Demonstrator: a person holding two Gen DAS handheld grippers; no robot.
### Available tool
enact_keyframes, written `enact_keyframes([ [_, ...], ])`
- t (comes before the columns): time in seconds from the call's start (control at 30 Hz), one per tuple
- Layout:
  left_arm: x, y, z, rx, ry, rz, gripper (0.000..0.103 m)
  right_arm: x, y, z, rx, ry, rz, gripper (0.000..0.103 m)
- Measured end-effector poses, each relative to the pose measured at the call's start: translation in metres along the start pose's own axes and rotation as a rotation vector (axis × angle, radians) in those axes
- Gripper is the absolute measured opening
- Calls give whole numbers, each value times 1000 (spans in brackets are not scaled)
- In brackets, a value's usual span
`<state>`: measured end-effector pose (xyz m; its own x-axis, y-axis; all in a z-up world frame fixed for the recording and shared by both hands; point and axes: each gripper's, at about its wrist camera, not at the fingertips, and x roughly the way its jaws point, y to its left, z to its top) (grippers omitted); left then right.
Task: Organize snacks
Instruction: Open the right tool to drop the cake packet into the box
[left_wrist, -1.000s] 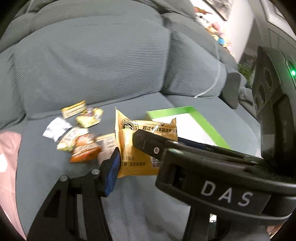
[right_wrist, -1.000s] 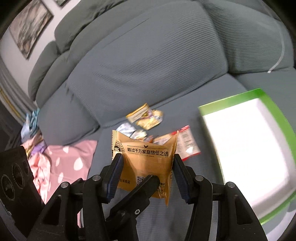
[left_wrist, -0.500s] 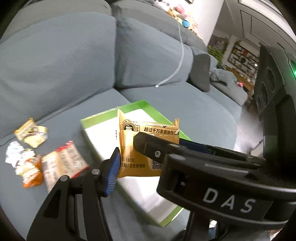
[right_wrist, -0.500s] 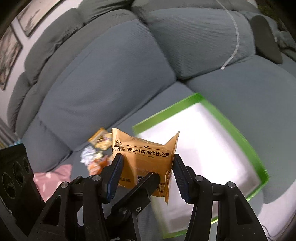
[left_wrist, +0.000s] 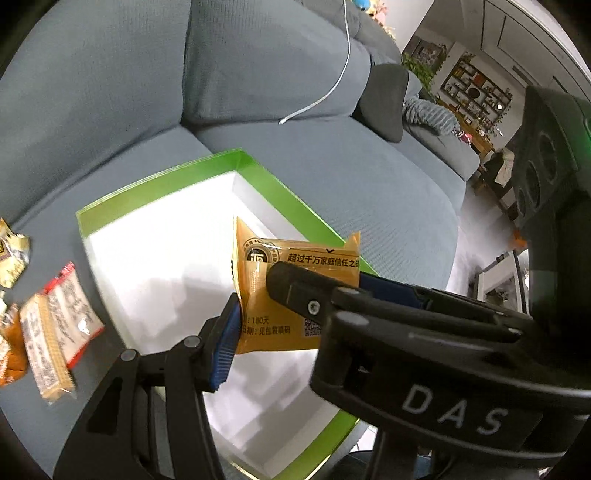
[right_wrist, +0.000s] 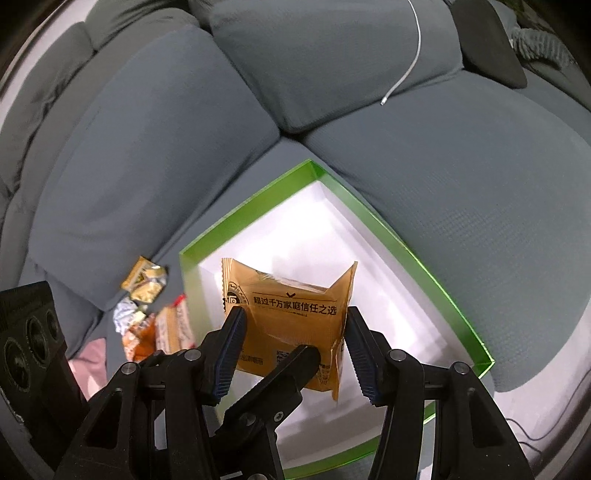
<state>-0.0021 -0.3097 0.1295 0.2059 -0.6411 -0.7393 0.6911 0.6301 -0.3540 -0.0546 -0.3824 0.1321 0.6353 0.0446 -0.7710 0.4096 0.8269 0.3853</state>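
An orange-gold snack packet (right_wrist: 291, 325) with black Chinese print hangs in the air above a shallow green-edged box (right_wrist: 402, 243), over the box's white floor. Both hand-held grippers grip this one packet. The right hand-held gripper (right_wrist: 291, 345) has its two blue-padded fingers pressed on the packet's left and right edges, part-way closed around its width. The left hand-held gripper (left_wrist: 295, 314) pinches the same packet too (one blue pad shows at the packet's left edge, the other is hidden behind the right gripper's black finger crossing in front). The box sits on the seat of a grey sofa (right_wrist: 461, 173). To the left of the box, on the same seat, lies a small pile of loose snack packets (right_wrist: 155, 314). A white cable (right_wrist: 406, 70) trails down the sofa's back cushion, beyond the box.
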Motion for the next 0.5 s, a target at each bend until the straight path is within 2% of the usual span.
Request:
enact_keyframes([
  [0.17, 17, 1, -3, -39, 72, -5, 52, 19, -14, 3, 35, 75, -26, 57],
  [0.27, 24, 5, -4, -74, 107, 36, 52, 29, -20, 3, 55, 110, -24, 57],
  [0.37, 21, 9, -7, -99, 104, 30, 55, 28, -22, 2, 69, 114, -24, 63],
  [0.43, 15, 8, -8, -99, 95, 30, 68, 25, -22, 2, 77, 101, -7, 69],
  [0.5, 5, 6, -9, -82, 71, 76, 76, 20, -22, 2, 80, 79, -1, 74],
])
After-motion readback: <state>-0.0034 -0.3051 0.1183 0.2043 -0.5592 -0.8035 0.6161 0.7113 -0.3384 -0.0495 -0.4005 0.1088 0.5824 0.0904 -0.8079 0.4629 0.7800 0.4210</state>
